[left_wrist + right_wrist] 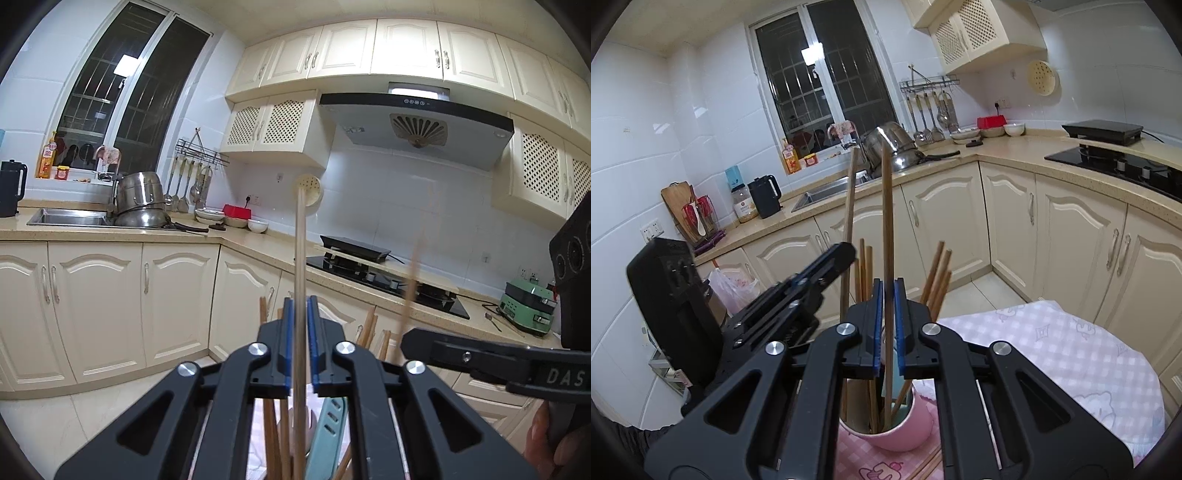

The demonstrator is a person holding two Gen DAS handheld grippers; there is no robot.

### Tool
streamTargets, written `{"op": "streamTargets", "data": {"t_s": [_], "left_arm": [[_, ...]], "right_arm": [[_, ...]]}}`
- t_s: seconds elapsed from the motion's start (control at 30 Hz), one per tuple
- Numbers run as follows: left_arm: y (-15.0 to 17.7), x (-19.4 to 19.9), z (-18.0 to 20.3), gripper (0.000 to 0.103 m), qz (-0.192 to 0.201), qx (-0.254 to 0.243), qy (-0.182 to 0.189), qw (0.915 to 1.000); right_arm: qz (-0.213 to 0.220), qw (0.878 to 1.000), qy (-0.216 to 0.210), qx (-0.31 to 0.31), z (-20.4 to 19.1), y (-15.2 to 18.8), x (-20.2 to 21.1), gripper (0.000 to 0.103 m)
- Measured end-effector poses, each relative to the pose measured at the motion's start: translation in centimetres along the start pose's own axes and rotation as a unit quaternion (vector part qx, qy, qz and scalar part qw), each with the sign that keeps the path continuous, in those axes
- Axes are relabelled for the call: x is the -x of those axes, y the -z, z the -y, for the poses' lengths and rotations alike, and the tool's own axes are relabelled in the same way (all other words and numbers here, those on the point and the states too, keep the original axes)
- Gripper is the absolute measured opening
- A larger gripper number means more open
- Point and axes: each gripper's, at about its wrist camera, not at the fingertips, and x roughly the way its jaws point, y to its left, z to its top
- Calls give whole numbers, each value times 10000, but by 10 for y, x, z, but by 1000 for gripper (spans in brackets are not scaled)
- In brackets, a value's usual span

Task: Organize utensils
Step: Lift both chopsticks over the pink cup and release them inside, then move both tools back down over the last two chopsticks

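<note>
Meanwhile, two tongs over one crowded pink ceramic cup
Left gripper and right gripper each nearly closed around an upright brown wooden chopstick; neighbouring chopsticks crowd beside, checked pink cloth beneath.

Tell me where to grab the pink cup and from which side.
Grip the pink cup by its outer wall, just below the rim, coming in level over the checked cloth. Chopsticks splay out of its mouth, probably blocking a grasp from above, and the left gripper crowds the opposite side.
</note>
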Motion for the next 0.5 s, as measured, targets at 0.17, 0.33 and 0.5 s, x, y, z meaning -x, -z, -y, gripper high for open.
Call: {"op": "streamTargets", "data": {"t_s": [0.17, 0.33, 0.5], "left_arm": [[-2, 16, -8, 59, 31, 66, -136, 9999], [-9, 40, -9, 95, -25, 24, -266, 9996], [-12, 57, 0, 98, -296, -233, -412, 9984]], "right_arm": [[287, 9992, 154, -237, 8, 3, 18, 78], [413, 9976, 355, -429, 17, 4, 36, 97], [339, 9963, 522, -585, 25, 9, 47, 97]]}}
